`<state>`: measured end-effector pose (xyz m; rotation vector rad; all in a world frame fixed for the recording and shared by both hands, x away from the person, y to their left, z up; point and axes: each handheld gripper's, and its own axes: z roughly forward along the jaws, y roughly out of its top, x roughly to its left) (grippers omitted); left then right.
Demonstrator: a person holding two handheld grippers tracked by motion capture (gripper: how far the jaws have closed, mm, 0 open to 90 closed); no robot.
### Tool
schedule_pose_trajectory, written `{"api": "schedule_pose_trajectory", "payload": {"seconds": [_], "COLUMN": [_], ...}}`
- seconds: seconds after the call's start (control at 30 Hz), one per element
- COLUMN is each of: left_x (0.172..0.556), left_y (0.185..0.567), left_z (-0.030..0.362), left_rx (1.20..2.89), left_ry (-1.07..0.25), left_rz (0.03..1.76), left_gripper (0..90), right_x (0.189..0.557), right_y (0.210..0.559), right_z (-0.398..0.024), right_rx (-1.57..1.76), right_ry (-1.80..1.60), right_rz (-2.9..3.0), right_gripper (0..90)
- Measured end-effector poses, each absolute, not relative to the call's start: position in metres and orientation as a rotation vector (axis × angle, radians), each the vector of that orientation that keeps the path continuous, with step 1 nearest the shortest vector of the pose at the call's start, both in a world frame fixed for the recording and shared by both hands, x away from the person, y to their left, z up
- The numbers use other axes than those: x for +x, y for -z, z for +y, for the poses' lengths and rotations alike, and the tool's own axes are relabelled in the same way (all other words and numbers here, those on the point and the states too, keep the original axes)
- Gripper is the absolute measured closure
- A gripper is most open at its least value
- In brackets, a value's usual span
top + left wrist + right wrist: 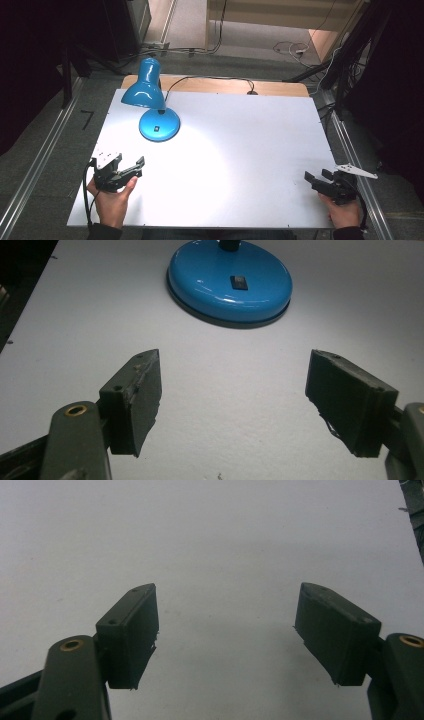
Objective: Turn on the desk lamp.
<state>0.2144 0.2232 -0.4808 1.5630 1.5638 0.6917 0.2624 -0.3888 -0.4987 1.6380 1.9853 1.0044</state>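
A white desk (235, 150) is being lit by a blue desk lamp (150, 100), which is standing toward the 10 o'clock part of the surface in the high view. Its round base (159, 124) is resting flat on the desk, with a small dark switch (239, 282) set in its top, and its shade (144, 89) is being tilted down toward the near side. A black cord (210, 79) is being led from the lamp toward 12 o'clock, across a wooden strip (280, 89) at the far edge of the desk.

The left hand-held gripper (131, 169) is being held at about 8 o'clock by the left hand (112, 200), just above the surface, with its jaws spread wide apart and nothing between them. In the left gripper view, the left hand-held gripper (234, 390) is being pointed at the lamp base, which is lying at 12 o'clock beyond the jaws with bare desk between.

The right hand-held gripper (316, 176) is being held at about 4 o'clock by the right hand (345, 212), near the desk's edge and well apart from the lamp. In the right gripper view, the right hand-held gripper (226, 630) is being shown with its jaws likewise wide apart, over plain white surface.

Around the desk, grey floor (55, 150), metal rails (40, 165) and loose cables (290, 49) are being seen.
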Motion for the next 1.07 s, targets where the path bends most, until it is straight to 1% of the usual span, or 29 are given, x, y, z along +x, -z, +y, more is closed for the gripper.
{"api": "schedule_pose_trajectory", "payload": {"seconds": [0.6, 0.77, 0.93, 1.07], "left_x": [0.192, 0.179, 0.166, 0.167], "left_y": [0.482, 0.483, 0.481, 0.485], "left_z": [0.232, 0.235, 0.240, 0.247], "left_rx": [1.554, 1.563, 1.541, 1.520], "left_ry": [-0.658, -0.642, -0.680, -0.687], "left_rz": [1.578, 1.576, 1.580, 1.615], "left_gripper": [23.7, 23.7, 23.7, 23.7], "right_x": [0.262, 0.262, 0.262, 0.262], "right_y": [0.499, 0.499, 0.499, 0.499], "right_z": [-0.389, -0.390, -0.389, -0.389], "right_rx": [1.637, 1.637, 1.642, 1.635], "right_ry": [-0.998, -1.000, -0.996, -0.989], "right_rz": [1.987, 1.985, 1.984, 1.984], "right_gripper": [23.9, 23.9, 23.9, 23.6]}}
